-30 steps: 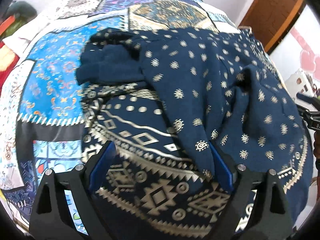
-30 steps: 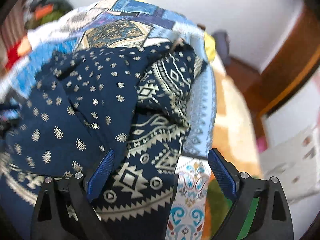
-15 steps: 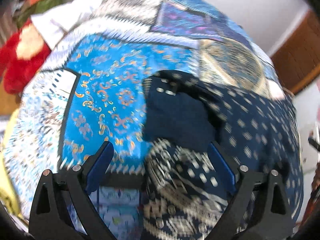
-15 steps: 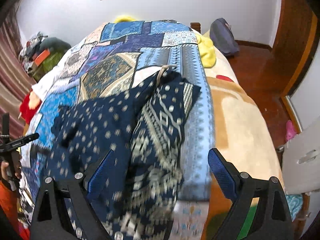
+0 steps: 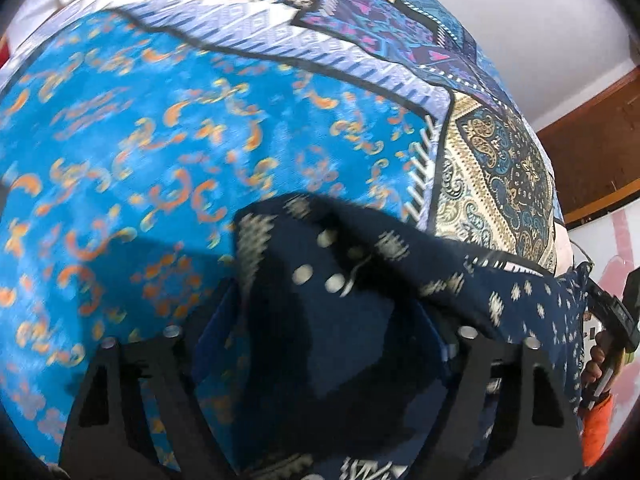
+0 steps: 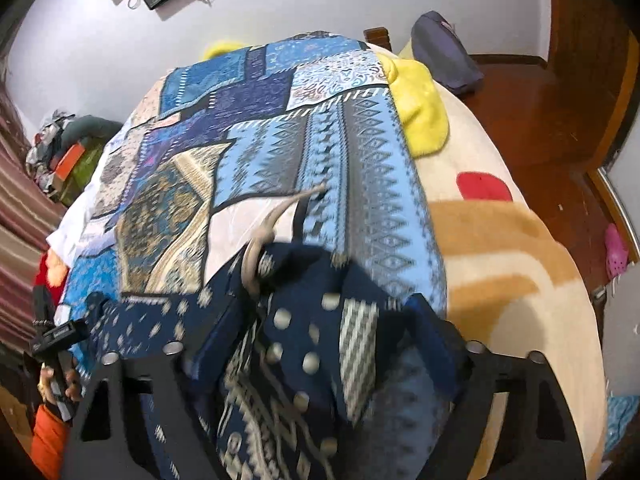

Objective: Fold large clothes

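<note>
Across the blue patchwork bedspread (image 6: 360, 168) lies the navy white-patterned garment (image 6: 280, 344); left gripper (image 5: 328, 316) and right gripper (image 6: 316, 320) have just been narrowing around its corners, not yet pinching. Closing on bedspread underneath would spoil the fold.

You've got soft matt cloth everywhere: the navy garment (image 5: 360, 280) is thin printed fabric w/ a pale cord loop (image 6: 260, 240) at its edge. The bedspread (image 5: 160, 140) under it is smooth patchwork cotton, slight sheen. Beige blanket (image 6: 500, 260) looks fuzzy, fleece-like; yellow towel (image 6: 420, 116) is plush too. Your left gripper (image 5: 324, 340) & right gripper (image 6: 320, 340) are matt black plastic w/ shiny metal pins. Floor (image 6: 540, 100) is glossy wood.
</note>
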### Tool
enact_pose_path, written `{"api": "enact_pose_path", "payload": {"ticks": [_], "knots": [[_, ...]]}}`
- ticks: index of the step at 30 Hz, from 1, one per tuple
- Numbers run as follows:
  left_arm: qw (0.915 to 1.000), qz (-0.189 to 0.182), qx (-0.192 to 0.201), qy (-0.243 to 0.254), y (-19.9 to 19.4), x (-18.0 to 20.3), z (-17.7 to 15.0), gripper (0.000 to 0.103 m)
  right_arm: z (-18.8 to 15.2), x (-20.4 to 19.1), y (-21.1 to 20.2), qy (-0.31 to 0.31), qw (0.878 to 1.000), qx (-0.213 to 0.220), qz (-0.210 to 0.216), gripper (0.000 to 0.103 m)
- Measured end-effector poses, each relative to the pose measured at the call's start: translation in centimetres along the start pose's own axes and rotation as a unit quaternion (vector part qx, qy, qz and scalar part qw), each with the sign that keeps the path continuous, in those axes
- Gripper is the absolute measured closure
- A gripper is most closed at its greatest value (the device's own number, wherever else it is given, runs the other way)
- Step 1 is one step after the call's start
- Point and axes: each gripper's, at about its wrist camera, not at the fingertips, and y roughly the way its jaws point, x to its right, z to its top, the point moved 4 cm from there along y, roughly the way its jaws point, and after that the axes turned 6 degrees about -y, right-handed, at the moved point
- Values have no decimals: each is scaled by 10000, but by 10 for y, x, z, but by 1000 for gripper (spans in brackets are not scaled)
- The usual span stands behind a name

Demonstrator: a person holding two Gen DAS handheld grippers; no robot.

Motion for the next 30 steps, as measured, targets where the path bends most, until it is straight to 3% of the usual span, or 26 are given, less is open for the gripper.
{"api": "enact_pose_path", "payload": {"ticks": [1, 3, 5, 9, 15, 21, 25, 28, 30], "knots": [[9998, -32, -44, 170, 2, 8, 0, 59, 2, -1, 2, -74, 9999, 50, -104, 42], [9993, -10, -113, 363, 3, 19, 1, 78, 7, -9, 6, -398, 9984, 81, -389, 58], [9981, 214, -44, 576, 0, 29, 3, 82, 10, -17, 5, -654, 9966, 99, -494, 75], [9936, 531, 265, 960, -19, 52, 6, 84, 15, -32, -3, -1091, 9920, 174, -609, 94], [9846, 705, 878, 1338, -65, 75, 22, 86, 37, -54, -17, -1230, 9904, 395, -500, 95], [9762, 1043, 1420, 1268, -92, 70, 58, 87, 82, -96, -16, -1639, 9815, 758, -643, 96], [9779, 1336, 1371, 840, -85, 35, 84, 87, 110, -119, 9, -1855, 9753, 839, -854, 96], [9741, 1724, 1329, 613, -74, 6, 96, 95, 123, -122, 42, -1867, 9733, 759, -1098, 95], [9776, 1731, 1140, 377, -59, -17, 104, 95, 126, -116, 69, -1800, 9737, 565, -1278, 95]]}}
